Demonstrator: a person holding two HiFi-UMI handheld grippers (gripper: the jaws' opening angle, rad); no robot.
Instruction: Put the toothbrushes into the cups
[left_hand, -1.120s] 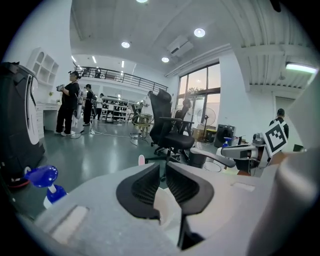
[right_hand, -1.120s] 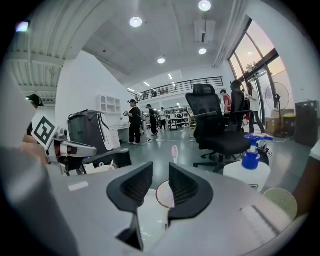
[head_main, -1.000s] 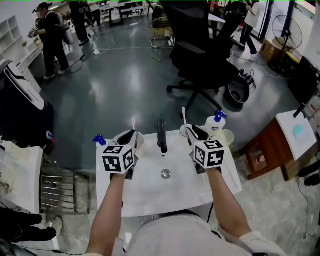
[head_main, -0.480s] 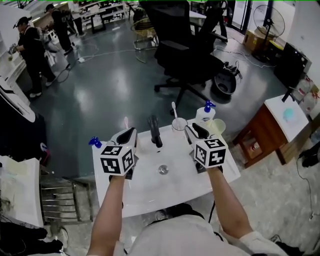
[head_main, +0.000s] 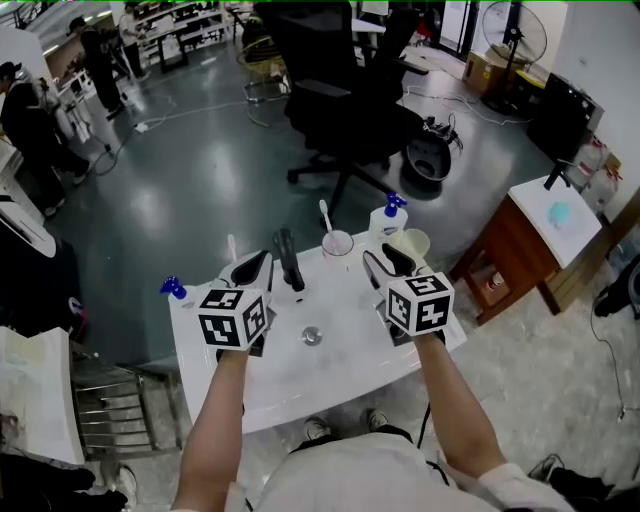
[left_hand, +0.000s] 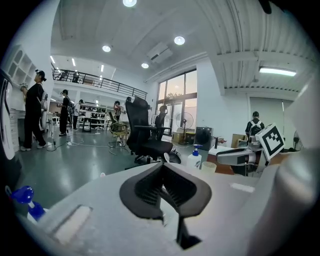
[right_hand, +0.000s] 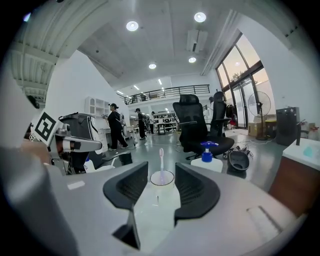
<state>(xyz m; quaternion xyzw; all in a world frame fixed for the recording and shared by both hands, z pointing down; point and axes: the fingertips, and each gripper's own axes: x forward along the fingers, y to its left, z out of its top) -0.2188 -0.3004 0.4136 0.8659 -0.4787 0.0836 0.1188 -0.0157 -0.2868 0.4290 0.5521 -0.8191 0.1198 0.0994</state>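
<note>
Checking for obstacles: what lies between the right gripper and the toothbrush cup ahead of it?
Only bare white counter, in the right gripper view. The right gripper, jaws just opened further and empty, faces the cup.

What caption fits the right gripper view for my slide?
Right gripper, jaws just opened with nothing between them, faces a toothbrush standing in a clear cup, pump bottle beside it.

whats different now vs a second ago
The right gripper has drawn back from the clear cup. Its jaws have just been opening, with nothing between them, and the toothbrush stands in the cup on its own. The left gripper, jaws together and empty, has backed away from the other toothbrush too. The faucet and soap bottle stayed put on the sink.
</note>
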